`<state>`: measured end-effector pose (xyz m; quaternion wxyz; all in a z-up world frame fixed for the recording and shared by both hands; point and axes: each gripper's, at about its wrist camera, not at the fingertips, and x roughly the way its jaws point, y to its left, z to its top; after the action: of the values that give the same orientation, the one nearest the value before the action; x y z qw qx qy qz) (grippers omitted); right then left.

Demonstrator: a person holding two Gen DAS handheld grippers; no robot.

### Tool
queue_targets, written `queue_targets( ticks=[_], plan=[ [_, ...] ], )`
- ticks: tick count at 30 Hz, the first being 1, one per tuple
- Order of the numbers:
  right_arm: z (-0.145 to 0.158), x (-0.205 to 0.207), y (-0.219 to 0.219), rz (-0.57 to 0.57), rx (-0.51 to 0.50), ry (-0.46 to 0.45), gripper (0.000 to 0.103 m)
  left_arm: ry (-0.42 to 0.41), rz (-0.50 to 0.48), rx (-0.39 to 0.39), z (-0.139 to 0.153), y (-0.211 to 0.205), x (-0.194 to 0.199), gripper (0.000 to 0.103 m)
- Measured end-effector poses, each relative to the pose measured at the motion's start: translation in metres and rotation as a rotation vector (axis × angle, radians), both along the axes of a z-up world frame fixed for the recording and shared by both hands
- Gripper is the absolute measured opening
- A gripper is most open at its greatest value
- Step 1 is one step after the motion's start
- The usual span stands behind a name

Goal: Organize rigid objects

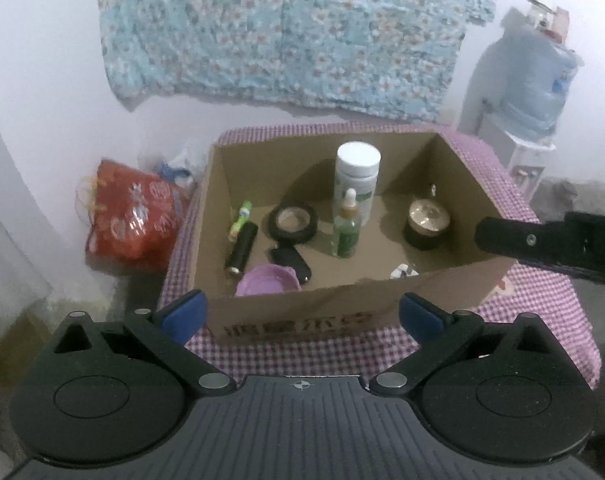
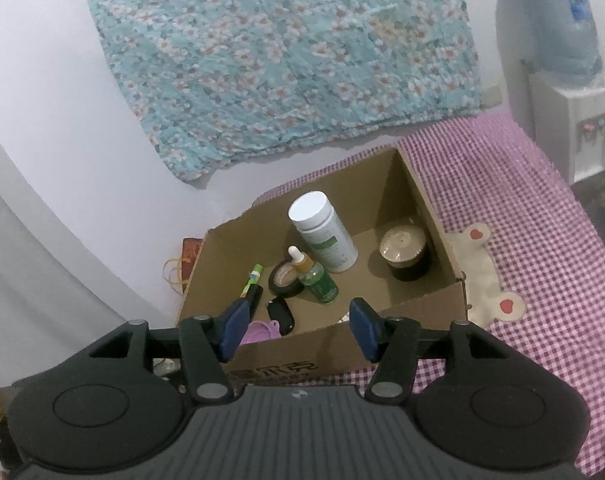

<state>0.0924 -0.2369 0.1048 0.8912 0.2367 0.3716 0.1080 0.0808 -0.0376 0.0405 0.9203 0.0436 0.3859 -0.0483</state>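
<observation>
Left claw spread wide, nothing between pads, hovers at near wall of cardboard box. Right claw part open, empty, above same near wall. Box sits on checked purple table. Inside box: white bottle upright at back, green dropper bottle just before it, black tape roll beside, dark jar at right, black cylinder and purple dish front left.
</observation>
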Motion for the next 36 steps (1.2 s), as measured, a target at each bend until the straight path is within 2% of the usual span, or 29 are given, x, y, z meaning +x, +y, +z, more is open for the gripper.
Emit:
queue_targets(
  ticks=[4,8,11,16,21,27,36],
  plan=[
    [0.013,-0.008,0.002,-0.010,-0.031,-0.048,0.068,-0.014,-0.020,-0.007,0.001,-0.007,-0.006,0.102],
    [0.022,-0.014,-0.001,-0.033,-0.065,-0.087,0.079,-0.049,-0.012,0.023,0.003,-0.015,-0.012,0.102],
    [0.022,-0.014,-0.005,-0.043,-0.062,-0.092,0.080,-0.061,-0.017,0.013,0.003,-0.019,-0.013,0.102],
    [0.019,-0.009,-0.010,-0.057,-0.058,-0.085,0.082,-0.014,-0.022,-0.006,-0.002,-0.022,-0.009,0.102],
    [0.015,-0.007,-0.013,-0.078,-0.081,-0.079,0.095,0.023,0.014,-0.002,-0.008,-0.018,-0.002,0.103],
    [0.004,-0.002,-0.017,-0.105,-0.127,-0.027,0.103,0.088,0.070,-0.004,-0.019,-0.005,0.014,0.103],
    [-0.028,0.011,0.000,-0.058,-0.275,0.119,0.103,0.184,0.122,-0.017,-0.035,0.011,0.034,0.103]
  ],
)
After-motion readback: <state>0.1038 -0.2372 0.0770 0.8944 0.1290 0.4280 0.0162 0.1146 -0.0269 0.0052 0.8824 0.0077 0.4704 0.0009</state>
